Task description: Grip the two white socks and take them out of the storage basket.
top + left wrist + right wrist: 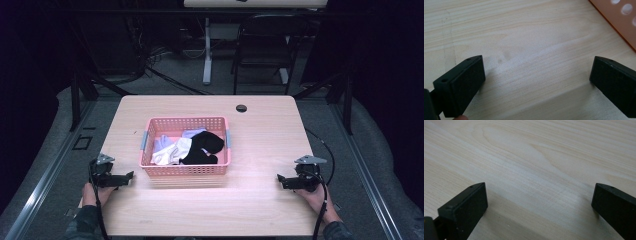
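L gripper (pixel 131 175): jaws wide apart, nothing between them; the L gripper view has bare wood grain in the gap. Unit sits low over the table (pixel 260 150) near its front-left edge, held by the left hand (pixel 92 194), jaws pointing right toward the basket (pixel 185 171). Basket corner appears at upper right of the L gripper view, near but not touching.

R gripper (pixel 280 178): jaws wide apart, empty, plain tabletop between them in the R gripper view. Held by the right hand (pixel 316 199) near the front-right edge, jaws pointing left; well apart from the basket. Cable (pixel 327 150) loops off behind it.

Basket: pink, perforated, centre-left of table. Contents: white cloth (pixel 172 152) at left/centre, black cloth (pixel 206 147) at right, partly overlapping it.

Cable hole (pixel 241 108) near far edge. Chair (pixel 265 40) beyond the table.
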Demonstrator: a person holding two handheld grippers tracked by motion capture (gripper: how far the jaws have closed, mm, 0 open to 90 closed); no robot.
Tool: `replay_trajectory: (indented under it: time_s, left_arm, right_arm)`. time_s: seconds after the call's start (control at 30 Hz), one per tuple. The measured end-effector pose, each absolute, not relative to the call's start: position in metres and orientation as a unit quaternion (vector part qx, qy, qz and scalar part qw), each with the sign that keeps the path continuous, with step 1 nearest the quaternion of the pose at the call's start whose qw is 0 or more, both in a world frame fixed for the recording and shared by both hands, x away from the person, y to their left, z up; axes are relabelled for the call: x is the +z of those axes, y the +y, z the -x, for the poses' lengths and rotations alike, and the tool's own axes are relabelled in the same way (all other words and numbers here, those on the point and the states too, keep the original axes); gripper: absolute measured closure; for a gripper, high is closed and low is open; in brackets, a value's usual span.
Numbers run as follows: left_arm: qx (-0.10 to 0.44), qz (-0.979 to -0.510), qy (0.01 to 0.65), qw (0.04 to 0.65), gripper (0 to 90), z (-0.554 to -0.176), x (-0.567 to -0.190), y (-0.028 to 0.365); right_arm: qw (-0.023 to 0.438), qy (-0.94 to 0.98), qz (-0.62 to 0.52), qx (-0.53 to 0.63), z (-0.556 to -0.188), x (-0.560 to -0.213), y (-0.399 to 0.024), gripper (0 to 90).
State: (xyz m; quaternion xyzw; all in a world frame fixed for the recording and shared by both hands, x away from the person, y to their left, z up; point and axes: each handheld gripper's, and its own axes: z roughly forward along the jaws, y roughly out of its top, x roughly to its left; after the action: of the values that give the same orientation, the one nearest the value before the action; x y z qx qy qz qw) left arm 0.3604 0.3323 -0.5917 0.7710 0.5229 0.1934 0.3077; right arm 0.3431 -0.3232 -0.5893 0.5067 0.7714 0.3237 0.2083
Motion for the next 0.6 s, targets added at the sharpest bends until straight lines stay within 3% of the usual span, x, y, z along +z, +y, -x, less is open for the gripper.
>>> replay_trajectory:
  time_s: [0.43,0.6]
  left_arm:
    - [0.186,-0.779,0.518,0.301,0.0,-0.3609,-0.5899,0.3323]
    - [0.149,-0.782,0.523,0.303,0.1,-0.3633,-0.5825,0.3359]
  right_arm:
    - [0.21,0.77,-0.507,0.325,-0.3429,-0.5895,-0.3231,0.0]
    - [0.21,0.77,-0.507,0.325,-0.3429,-0.5895,-0.323,0.0]
